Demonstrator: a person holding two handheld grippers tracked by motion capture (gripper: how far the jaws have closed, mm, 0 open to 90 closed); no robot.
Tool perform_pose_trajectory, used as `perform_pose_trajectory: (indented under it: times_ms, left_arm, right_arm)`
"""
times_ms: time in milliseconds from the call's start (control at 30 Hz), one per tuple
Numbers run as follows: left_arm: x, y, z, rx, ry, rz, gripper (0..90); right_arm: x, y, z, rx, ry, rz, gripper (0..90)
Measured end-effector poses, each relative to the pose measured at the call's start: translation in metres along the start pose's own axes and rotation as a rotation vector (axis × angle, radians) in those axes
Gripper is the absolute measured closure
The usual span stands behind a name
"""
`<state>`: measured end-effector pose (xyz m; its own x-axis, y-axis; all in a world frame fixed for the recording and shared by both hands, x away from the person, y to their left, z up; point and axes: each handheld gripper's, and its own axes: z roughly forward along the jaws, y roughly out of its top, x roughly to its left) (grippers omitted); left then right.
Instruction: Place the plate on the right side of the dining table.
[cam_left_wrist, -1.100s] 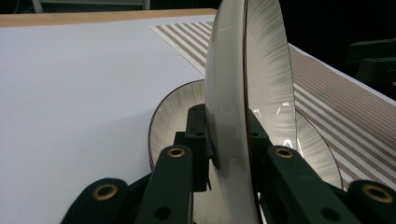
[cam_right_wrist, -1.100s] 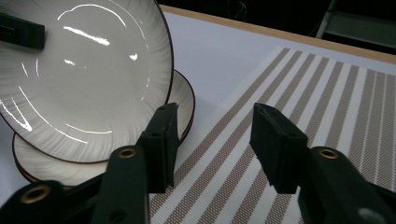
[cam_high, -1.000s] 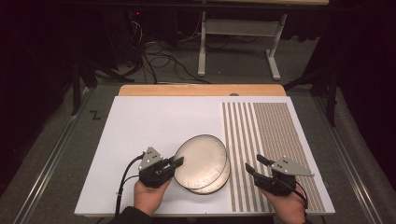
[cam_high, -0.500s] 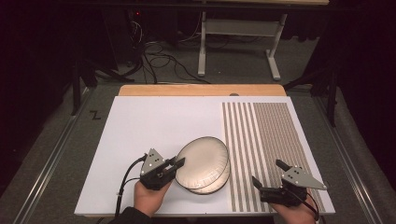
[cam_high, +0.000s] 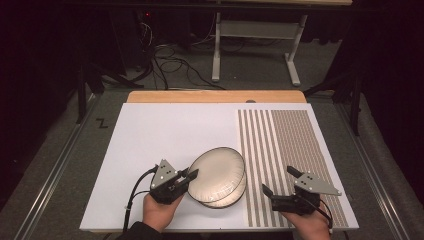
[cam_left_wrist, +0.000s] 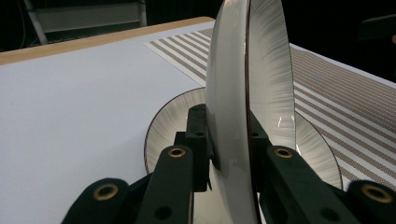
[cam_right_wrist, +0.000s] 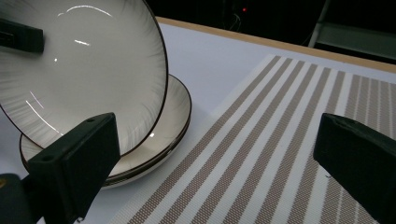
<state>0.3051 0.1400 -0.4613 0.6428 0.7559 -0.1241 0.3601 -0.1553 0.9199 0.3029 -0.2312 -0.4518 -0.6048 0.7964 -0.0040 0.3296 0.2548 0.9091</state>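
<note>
Low in the high view, left of centre, the left gripper (cam_high: 189, 176) is clamped on the rim of a white plate (cam_high: 218, 170), holding it tilted up above the stack of plates (cam_high: 231, 198) that lies on the white table (cam_high: 165, 135). At the lower right of that view the right gripper (cam_high: 281, 181) sits over the striped mat (cam_high: 285, 140). Its jaws have just been opening and now stand wide apart with nothing between them.

The room is dark. A grey floor (cam_high: 60, 150) lies around the white table (cam_high: 165, 130). Past the table's wooden edge (cam_high: 215, 96), black cables (cam_high: 165, 57) lie on the floor beside a white metal stand (cam_high: 255, 40).
</note>
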Motion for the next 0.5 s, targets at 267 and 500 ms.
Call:
perform_pose_trajectory:
  times_ms: [267, 500]
  left_arm:
    - [0.002, 0.000, 0.001, 0.003, -0.008, -0.003, 79.5]
    - [0.003, 0.000, 0.001, 0.004, -0.010, -0.006, 79.5]
  right_arm:
    - [0.015, 0.010, 0.035, 0.041, 0.065, -0.030, 2.3]
    - [0.023, 0.022, 0.064, 0.039, 0.098, -0.031, 3.5]
